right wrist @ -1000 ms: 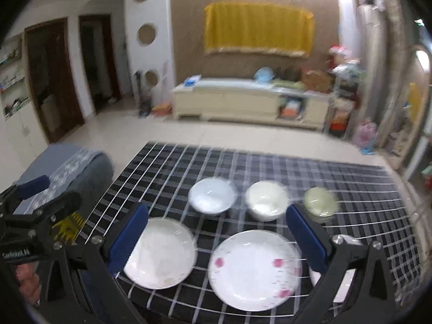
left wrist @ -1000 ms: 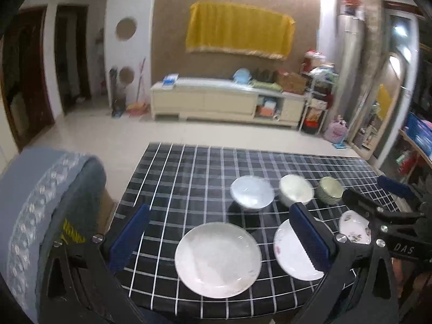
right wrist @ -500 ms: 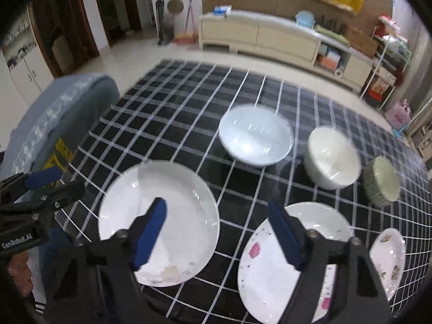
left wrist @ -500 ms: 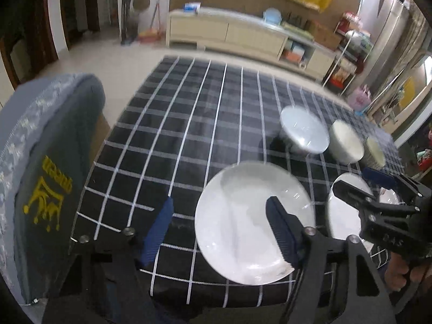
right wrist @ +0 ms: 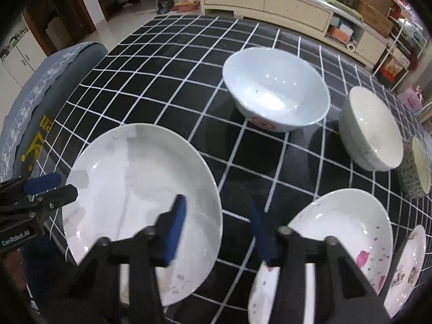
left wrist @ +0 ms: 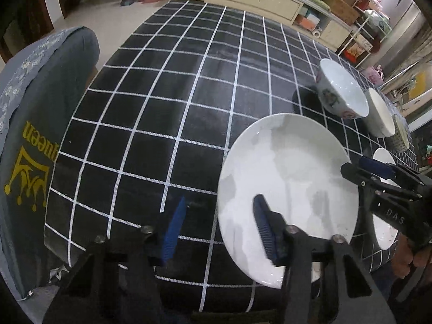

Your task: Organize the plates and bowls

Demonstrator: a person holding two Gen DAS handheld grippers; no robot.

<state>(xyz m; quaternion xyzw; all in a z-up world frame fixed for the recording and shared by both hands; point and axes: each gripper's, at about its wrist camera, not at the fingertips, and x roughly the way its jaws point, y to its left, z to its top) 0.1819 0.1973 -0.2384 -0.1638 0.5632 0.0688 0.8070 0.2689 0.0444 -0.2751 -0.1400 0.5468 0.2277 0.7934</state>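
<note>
Left wrist view: the left gripper [left wrist: 218, 226] is pointing steeply down over the near edge of a table covered in a black cloth with white grid lines [left wrist: 172, 102]. Its jaws have just been closing and are standing partly apart. The left edge of the plain white plate [left wrist: 286, 186] is lying between them; the right blue pad is sitting over the plate's inside, the left pad is over bare cloth, and neither is visibly pressing on the rim. The right gripper [left wrist: 378, 168] is reaching in from the right border, its tips over the plate's far right edge, with a hand [left wrist: 410, 256] showing below it. Beyond the plate a white bowl with a pink pattern [left wrist: 341, 91] is standing, then a cream bowl [left wrist: 379, 113]. A grey chair cover with yellow lettering [left wrist: 35, 140] is filling the left side.

Right wrist view: the right gripper [right wrist: 216, 229] is also partly open, its jaws having just been closing. Its left pad is hovering over the plain white plate [right wrist: 135, 189]; its right pad is over the cloth gap just beside the pink-flowered plate [right wrist: 337, 240]. Whether a pad is touching a rim, I cannot tell. A smaller flowered dish [right wrist: 407, 262] is lying at far right. The patterned bowl [right wrist: 275, 91], the cream bowl [right wrist: 370, 127] and a small greenish bowl [right wrist: 418, 167] are standing in a row behind. The left gripper [right wrist: 40, 189] is coming in at the left border, by the plain plate's left edge.
</note>
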